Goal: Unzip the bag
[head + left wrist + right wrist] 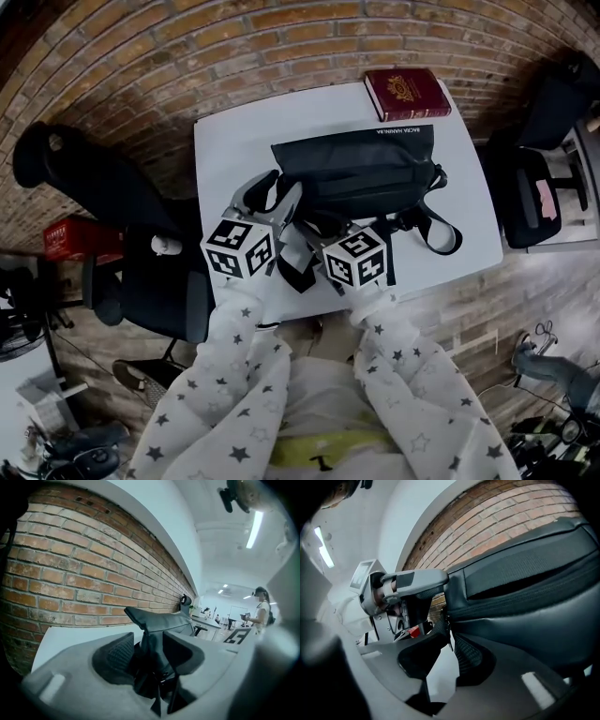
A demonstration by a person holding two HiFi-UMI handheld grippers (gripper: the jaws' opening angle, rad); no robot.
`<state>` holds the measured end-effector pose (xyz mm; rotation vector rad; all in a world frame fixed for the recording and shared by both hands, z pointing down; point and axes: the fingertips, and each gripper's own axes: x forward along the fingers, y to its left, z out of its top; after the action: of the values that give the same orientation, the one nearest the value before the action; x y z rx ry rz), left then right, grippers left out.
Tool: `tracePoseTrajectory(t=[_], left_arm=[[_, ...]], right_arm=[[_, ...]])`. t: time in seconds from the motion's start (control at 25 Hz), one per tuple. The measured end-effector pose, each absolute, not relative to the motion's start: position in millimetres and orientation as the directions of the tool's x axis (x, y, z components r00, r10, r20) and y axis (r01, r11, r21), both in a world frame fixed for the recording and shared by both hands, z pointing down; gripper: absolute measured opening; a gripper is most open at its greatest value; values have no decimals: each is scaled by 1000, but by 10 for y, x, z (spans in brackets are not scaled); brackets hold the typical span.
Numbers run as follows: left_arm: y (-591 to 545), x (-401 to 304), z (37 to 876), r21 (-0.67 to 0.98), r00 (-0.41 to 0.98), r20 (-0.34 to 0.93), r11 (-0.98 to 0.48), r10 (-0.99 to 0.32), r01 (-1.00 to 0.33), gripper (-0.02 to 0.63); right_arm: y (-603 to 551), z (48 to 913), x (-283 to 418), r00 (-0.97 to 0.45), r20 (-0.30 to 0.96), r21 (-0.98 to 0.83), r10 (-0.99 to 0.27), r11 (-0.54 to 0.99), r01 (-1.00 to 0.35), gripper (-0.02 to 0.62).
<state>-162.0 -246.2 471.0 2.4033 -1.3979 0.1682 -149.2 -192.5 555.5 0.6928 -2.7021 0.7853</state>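
Brick is backing the worktop (225, 150) in the head view; the bag (361, 169) is lying on it, long axis running left-right. Left gripper view: the left hand-held gripper (147, 641) is gaping around the bag's end. Right gripper view: the right hand-held gripper (449, 634) is standing open at the bag's corner.

Tabletop (234, 150): white, set against the wall.
Wall (187, 47): bare red-brown brick, running behind the tabletop.
Book (407, 93): dark red with a gold emblem, at the far right corner of the tabletop.
Office chairs: a black one (155, 291) left of the tabletop, another (530, 197) to its right.
Red box (73, 239): low down, beyond the left chair.
Person (260, 609): standing far across the room.
Ceiling light (255, 529): a long strip, lit.
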Motion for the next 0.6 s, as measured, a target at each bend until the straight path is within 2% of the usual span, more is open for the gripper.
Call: tracePoseTrajectory(t=[0.36, 0.6], left_arm=[[-2511, -1495, 4808, 249, 547, 280, -490, -789, -835, 186], [-2463, -1485, 4805, 233, 542, 278, -492, -793, -839, 150]], right_arm=[[-2006, 5626, -1512, -773, 413, -307, -482, 725, -616, 79], [-1946, 5614, -1457, -769, 408, -266, -493, 741, -616, 46]])
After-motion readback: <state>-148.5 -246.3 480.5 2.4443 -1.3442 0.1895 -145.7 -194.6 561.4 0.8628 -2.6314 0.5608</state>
